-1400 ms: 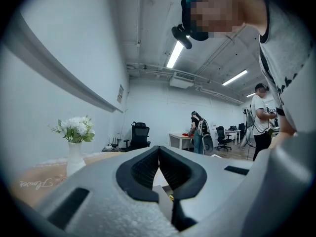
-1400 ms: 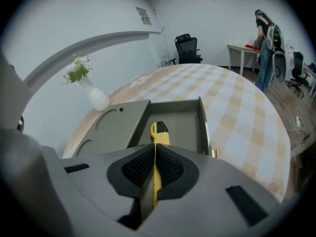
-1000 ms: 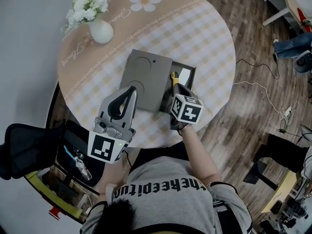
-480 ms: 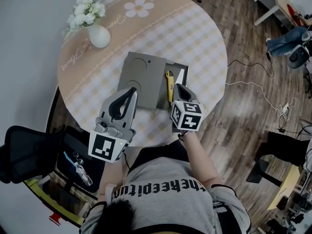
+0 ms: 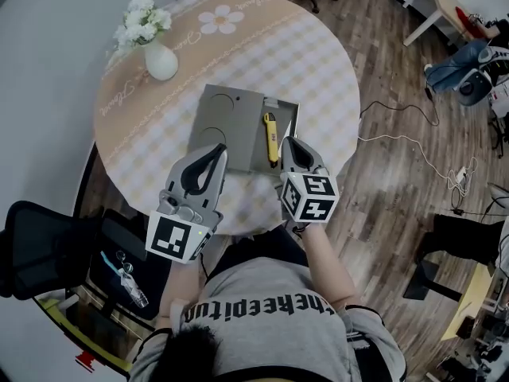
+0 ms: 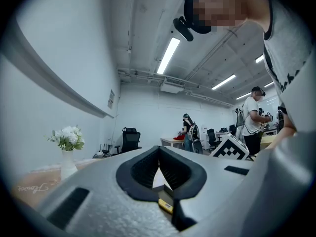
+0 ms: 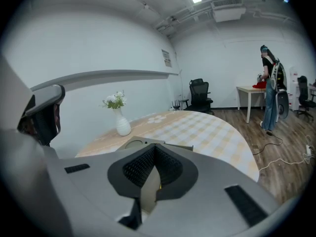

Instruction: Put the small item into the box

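A grey flat box (image 5: 227,126) lies on the round table, its lid slid left so a narrow strip at its right side is uncovered. A small yellow-handled cutter (image 5: 270,136) lies in that uncovered strip. My right gripper (image 5: 291,143) hovers just on the near side of the cutter, shut and holding nothing. Over the lid's near edge sits my left gripper (image 5: 216,149), also shut and holding nothing. In the left gripper view the left gripper (image 6: 159,149) has its tips together, with the yellow cutter (image 6: 165,205) showing below. The right gripper (image 7: 154,148) points over the box (image 7: 148,143).
A white vase of white flowers (image 5: 159,58) stands at the table's far left. The checked tablecloth (image 5: 310,62) has a beige flower border. A dark chair (image 5: 48,245) is near left. Cables (image 5: 413,153) lie on the wooden floor at the right. People stand by desks in the far room.
My right gripper has drawn back from the box toward the person, and the yellow cutter now lies uncovered in the box. The left gripper has barely moved.
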Tool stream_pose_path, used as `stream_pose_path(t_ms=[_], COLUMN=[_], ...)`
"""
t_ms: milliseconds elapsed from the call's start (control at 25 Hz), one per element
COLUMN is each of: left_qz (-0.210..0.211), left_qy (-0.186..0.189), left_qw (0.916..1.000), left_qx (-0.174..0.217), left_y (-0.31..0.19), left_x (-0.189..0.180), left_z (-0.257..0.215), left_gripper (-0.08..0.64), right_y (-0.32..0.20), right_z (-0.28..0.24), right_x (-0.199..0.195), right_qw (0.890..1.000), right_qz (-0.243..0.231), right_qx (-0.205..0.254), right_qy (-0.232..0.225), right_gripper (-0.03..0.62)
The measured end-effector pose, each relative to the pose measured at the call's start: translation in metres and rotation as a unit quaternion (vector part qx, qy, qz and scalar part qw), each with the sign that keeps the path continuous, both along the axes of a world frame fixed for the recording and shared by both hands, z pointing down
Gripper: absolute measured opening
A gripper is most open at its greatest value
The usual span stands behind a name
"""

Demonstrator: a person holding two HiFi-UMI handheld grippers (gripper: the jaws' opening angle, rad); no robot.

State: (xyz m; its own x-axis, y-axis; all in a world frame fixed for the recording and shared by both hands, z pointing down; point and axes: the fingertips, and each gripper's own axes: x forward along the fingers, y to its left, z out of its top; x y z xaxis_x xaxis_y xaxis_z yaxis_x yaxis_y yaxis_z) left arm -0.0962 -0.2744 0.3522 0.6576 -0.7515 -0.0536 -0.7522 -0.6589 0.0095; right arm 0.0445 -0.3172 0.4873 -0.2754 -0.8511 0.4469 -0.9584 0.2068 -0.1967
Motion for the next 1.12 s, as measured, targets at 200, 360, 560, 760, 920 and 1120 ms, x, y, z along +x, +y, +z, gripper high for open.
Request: stream_pose_path(t_ms=[200, 360, 560, 760, 920, 1120], left_qz=[0.008, 0.016, 0.017, 0.017, 0.016, 0.018], left_qy=[0.002, 0.001, 0.0, -0.004, -0.003, -0.002], left_qw=[1.0, 0.9998, 0.9998, 0.9997, 0.9996, 0.9994], left_qx=[0.004, 0.01, 0.014, 0.018, 0.022, 0.029], left_y=[0.017, 0.03, 0.046, 0.065, 0.078, 0.094], left_x=[0.004, 0.009, 0.011, 0.012, 0.012, 0.012], left_z=[-0.003, -0.007, -0.012, -0.016, -0.019, -0.027], left_gripper=[0.015, 0.015, 0.015, 0.015, 0.015, 0.015], right_y=[0.018, 0.033, 0.051, 0.074, 0.091, 0.112], right_z=[-0.027, -0.048, -0.071, -0.087, -0.097, -0.114], right_x=[-0.004, -0.009, -0.012, -0.012, -0.014, -0.018], right_qw=[0.999, 0.996, 0.993, 0.991, 0.988, 0.983], right_qz=[-0.016, -0.029, -0.037, -0.04, -0.045, -0.057], right_qx=[0.047, 0.079, 0.109, 0.131, 0.149, 0.174], right_qy=[0.012, 0.016, 0.009, 0.01, 0.015, 0.021], right_gripper=[0.006, 0.006, 0.006, 0.006, 0.006, 0.006])
